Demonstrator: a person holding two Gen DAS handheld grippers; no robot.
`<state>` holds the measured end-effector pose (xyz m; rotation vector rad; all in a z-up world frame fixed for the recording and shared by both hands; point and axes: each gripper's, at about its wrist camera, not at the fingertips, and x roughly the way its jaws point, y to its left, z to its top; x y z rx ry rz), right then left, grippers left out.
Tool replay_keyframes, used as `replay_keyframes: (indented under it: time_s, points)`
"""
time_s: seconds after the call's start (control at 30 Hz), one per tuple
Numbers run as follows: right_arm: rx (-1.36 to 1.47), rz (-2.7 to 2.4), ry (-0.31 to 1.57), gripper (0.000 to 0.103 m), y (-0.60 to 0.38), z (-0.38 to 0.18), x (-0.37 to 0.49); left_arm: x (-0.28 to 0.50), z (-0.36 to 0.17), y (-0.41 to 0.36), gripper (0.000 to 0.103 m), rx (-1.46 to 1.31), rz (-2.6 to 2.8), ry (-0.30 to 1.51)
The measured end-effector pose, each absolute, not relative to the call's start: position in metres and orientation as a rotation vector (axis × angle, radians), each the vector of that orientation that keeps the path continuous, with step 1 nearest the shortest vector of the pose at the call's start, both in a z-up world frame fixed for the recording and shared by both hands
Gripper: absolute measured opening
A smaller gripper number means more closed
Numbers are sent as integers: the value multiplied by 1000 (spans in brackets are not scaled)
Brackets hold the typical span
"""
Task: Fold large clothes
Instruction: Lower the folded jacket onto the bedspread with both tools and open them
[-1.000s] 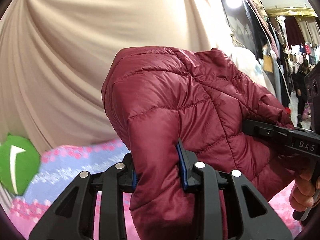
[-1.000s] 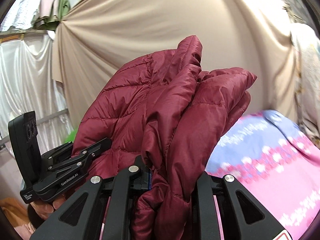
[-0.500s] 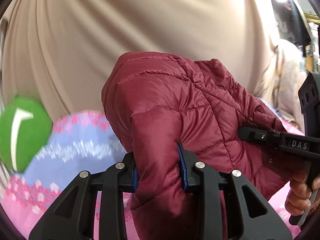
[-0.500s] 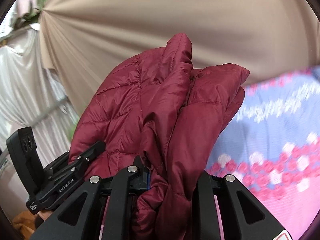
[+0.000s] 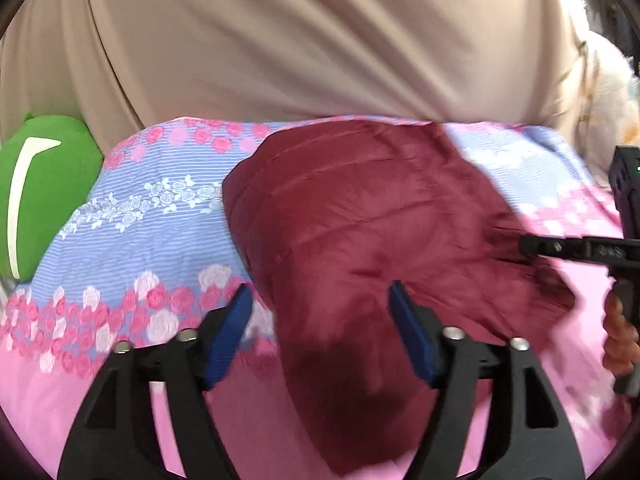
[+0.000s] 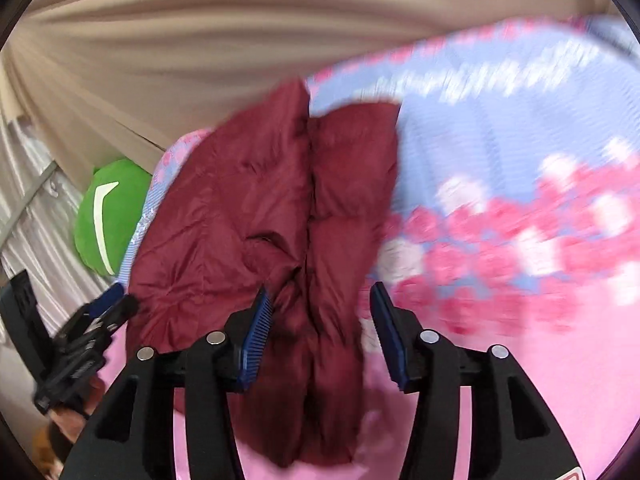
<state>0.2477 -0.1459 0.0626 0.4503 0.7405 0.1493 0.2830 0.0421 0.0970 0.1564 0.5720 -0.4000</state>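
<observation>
- The left gripper [image 5: 320,320] stood wide open after its jaws had just been opening; the jacket [image 5: 372,236] lay between the blue pads, unpressed.
- The right gripper [image 6: 318,320] was likewise parted, jaws just opened, with a jacket fold between them and nothing gripped.
- The maroon quilted jacket lay folded on the floral bedspread [image 5: 152,216], its long axis running away from both cameras.
- A green cushion [image 5: 44,192] sat beside the bedspread's left edge.
- A beige curtain [image 5: 320,40] hung behind, blocking the far view.
</observation>
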Motion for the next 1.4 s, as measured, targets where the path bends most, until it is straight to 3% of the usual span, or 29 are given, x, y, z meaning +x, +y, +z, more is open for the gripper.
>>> replay_keyframes:
  time_s: [0.07,0.3,0.33,0.37,0.43,0.5,0.6,0.67,0.73,0.83,0.87,0.9,0.97,1.0,1.13,1.23,1.3,1.37,1.4]
  points:
    - [416,158,701,59,-145,78,223,257,99,44,87,162,-452,574]
    - [434,160,777,64,-131,56,224,228,55,18,87,285,-414,642]
    - [440,162,796,61,-126,52,233,231,50,18,85,274,-398,657]
    - [445,170,821,37,-124,47,240,236,47,19,76,261,-384,673]
    - [434,200,838,10,-118,50,246,240,48,21,63,265,-357,686]
    - [395,207,785,6,-113,68,235,240,54,28,49,245,-349,686]
    - [340,215,738,4,-103,86,215,246,55,40,48,205,-358,728]
    - [294,184,819,4,-96,65,222,254,41,41,48,222,-344,764]
    - [257,183,899,7,-88,37,237,258,29,40,48,237,-339,796]
    - [316,194,911,17,-95,43,234,255,33,64,48,103,-405,880]
    - [344,201,902,18,-101,49,231,252,40,74,53,47,-445,886]
    - [367,199,884,22,-109,56,228,248,48,83,65,-5,-474,880]
    - [405,181,839,54,-126,71,227,244,74,106,85,-123,-498,821]
    - [422,180,815,57,-133,76,231,247,82,110,89,-153,-502,801]
    - [530,210,830,74,-151,75,278,292,100,105,93,-236,-537,762]
    - [658,233,901,75,-156,48,308,340,83,89,91,-242,-521,820]
    - [719,291,952,52,-155,26,325,359,73,77,60,-247,-530,849]
    - [690,293,914,23,-156,34,326,364,75,62,52,-203,-548,811]
    - [640,281,876,20,-156,47,322,361,80,52,46,-157,-547,775]
